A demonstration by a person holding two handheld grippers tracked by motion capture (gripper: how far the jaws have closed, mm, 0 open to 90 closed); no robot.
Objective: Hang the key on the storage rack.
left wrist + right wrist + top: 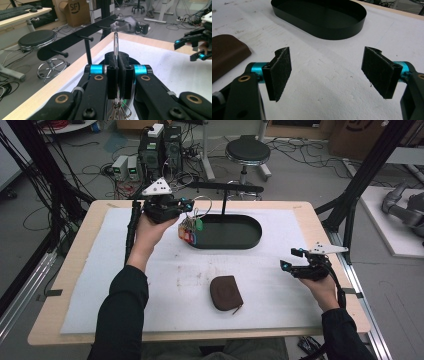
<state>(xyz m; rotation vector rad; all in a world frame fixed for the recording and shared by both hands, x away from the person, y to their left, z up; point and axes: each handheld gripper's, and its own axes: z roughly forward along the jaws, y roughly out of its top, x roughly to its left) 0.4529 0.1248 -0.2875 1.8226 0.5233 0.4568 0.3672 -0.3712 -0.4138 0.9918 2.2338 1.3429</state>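
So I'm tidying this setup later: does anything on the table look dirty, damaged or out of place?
Only the white mat: brownish smudges mark it left of the brown pouch. The pouch lies flat and the black tray sits square.

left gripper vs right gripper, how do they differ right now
The left gripper is shut on a key ring, with keys and coloured tags hanging below it; the right gripper is open and holds nothing. In the high view the left gripper is raised at the far end of the black oval tray, while the right gripper sits low near the table's right edge, apart from the brown pouch. Both have black pads and blue fittings.
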